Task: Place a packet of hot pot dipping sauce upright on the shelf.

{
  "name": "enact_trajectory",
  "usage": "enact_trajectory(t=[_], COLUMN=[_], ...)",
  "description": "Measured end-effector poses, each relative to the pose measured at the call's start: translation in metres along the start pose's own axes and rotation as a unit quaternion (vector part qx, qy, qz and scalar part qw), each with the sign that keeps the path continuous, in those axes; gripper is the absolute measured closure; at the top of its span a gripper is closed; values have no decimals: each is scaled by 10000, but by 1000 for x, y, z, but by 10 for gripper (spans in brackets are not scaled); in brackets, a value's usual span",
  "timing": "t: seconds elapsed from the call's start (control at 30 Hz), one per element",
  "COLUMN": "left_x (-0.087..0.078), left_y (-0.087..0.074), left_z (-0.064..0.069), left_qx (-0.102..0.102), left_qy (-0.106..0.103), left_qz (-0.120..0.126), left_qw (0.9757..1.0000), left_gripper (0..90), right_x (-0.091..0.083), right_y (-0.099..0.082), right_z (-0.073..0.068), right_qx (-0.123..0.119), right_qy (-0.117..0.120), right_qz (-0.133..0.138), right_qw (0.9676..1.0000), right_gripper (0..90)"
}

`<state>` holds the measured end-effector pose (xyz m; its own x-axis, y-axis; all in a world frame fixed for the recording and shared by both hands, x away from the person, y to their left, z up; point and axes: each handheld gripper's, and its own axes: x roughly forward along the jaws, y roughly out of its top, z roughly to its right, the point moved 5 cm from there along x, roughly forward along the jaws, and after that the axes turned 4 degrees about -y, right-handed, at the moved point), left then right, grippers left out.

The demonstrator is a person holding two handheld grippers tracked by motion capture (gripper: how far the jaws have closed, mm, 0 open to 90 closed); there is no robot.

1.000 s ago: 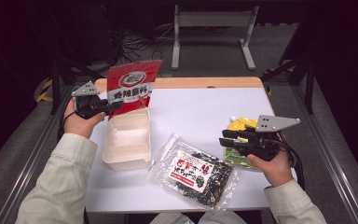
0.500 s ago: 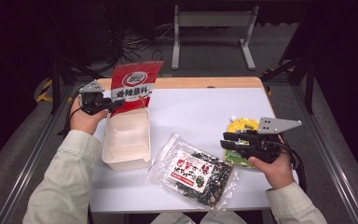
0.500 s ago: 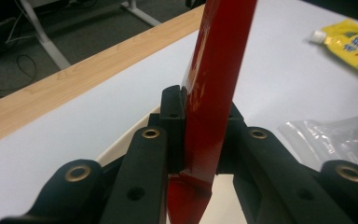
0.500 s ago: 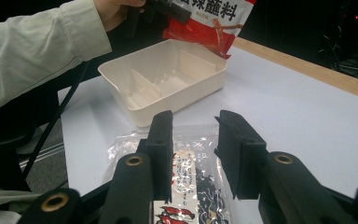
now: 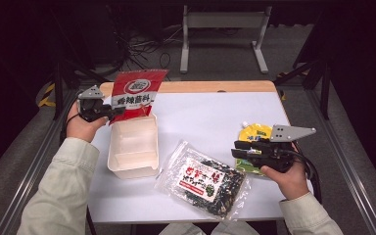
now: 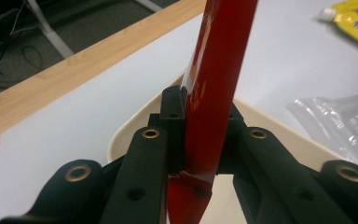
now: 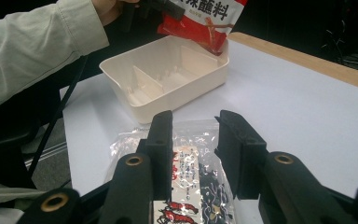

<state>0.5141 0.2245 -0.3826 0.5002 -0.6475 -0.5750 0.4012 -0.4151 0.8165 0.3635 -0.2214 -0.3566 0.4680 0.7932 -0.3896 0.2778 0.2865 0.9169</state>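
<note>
Left gripper [image 5: 119,112]: jaws clamp the red packet [image 5: 138,93], upright above the cream box [image 5: 133,148].
Right gripper [image 5: 236,149]: jaws apart, holding nothing, above the seaweed bag [image 5: 203,179].

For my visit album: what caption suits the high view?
Left gripper holds a red sauce packet upright over a cream divided tray.
</note>
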Motion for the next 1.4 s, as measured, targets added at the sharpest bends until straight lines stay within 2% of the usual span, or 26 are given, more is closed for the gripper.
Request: enact_trajectory(t=[0.17,0.3,0.4,0.53,0.7,0.8,0.93,1.4], left_x=[16,28,35,36,36,39,41,51], left_y=[4,7,3,-4,-11,-14,-14,-19], left_z=[3,5,1,-5,-10,-12,-13,-13], left_qx=[37,122,46,-23,68,248,276,35], left_qy=[-121,-116,-106,-161,-134,-48,-4,237], left_qz=[-23,3,10,176,283,276,262,158], left_qw=[9999,9999,9999,9997,9995,9993,9993,9996], left_gripper=[789,790,791,791,789,786,784,783], right_x=[1,0,0,-1,0,2,4,4], right_y=[0,-1,-3,-3,-3,-4,-4,-5], right_z=[-1,0,0,-1,-1,-2,-4,-5], right_qx=[-18,17,20,-7,14,13,5,6], right_qy=[15,18,28,24,39,61,86,108], right_qz=[-4,-2,-9,-21,-22,-42,-61,-63], right_qw=[10000,10000,10000,10000,10000,10000,9999,9999], right_gripper=[654,654,654,653,654,654,654,654])
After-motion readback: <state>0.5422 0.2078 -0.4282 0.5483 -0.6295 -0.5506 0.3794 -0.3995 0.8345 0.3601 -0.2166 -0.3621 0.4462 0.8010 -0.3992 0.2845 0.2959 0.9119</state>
